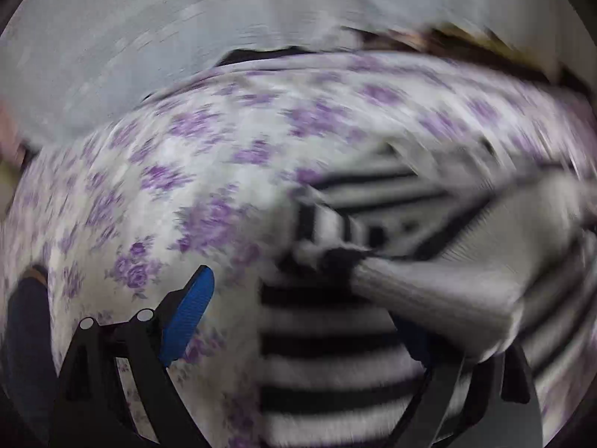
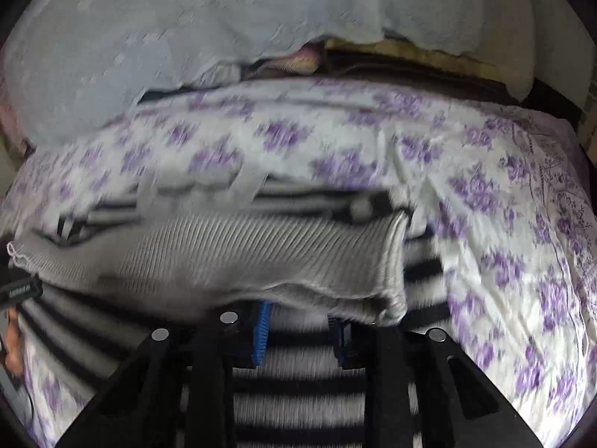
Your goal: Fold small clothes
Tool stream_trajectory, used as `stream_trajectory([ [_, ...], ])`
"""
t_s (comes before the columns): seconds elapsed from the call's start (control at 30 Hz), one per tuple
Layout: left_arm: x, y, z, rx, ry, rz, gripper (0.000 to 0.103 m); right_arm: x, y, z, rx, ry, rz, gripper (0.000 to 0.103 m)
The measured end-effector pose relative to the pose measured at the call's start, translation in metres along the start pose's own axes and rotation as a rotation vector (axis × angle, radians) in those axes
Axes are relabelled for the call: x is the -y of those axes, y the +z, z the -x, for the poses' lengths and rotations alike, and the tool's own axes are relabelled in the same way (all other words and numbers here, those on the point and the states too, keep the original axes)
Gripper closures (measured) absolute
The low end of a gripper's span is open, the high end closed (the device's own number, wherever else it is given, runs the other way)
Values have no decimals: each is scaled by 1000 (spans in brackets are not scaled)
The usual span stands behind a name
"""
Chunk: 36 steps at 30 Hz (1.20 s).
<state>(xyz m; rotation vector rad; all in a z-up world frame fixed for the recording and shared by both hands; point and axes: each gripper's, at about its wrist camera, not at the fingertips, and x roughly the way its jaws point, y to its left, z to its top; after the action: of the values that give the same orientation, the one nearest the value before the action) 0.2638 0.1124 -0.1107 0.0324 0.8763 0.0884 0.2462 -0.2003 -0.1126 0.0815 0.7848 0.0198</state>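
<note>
We see a bed covered by a white sheet printed with purple flowers, which fills most of both views. Behind it hangs a pale blue cloth with a ragged lower edge, and under that edge a dark gap shows some yellowish bedding, too blurred to name.

On the sheet lies a striped garment, black and white bands, spread under both tools. In the left wrist view it sits to the right of centre and runs down to the lower edge; both pictures are smeared by motion, so its outline is uncertain.

Over the stripes lies a grey ribbed piece, a sleeve or a folded part, we cannot tell which. In the right wrist view it stretches across the middle from left to right, its near hem draped over the tips of the right hand-held gripper. Those blue pads stand apart with striped cloth visible between them, and the hem covers the tips, so we cannot tell whether they are pinching it.

In the left wrist view the left hand-held gripper stands released, its jaws spread wide: one blue finger is clear over the sheet, the other is mostly hidden under the grey piece.
</note>
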Motion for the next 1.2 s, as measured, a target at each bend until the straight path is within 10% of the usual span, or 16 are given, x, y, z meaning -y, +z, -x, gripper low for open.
stream_trajectory([
  [0.13,-43,4,-4,-20,-130,283,15,29,15,-7,35,126,-260,77],
  [0.47,3,13,13,37,-148,90,13,-22,9,4,36,224,-148,76],
  [0.63,17,28,-27,-40,-16,75,5,-10,25,-38,-8,170,-257,69],
  [0.8,-4,24,-67,-165,-105,186,4,32,16,-78,-108,250,-447,93],
  [1.2,-26,4,-21,19,87,184,4,-65,7,-7,38,271,-61,63],
])
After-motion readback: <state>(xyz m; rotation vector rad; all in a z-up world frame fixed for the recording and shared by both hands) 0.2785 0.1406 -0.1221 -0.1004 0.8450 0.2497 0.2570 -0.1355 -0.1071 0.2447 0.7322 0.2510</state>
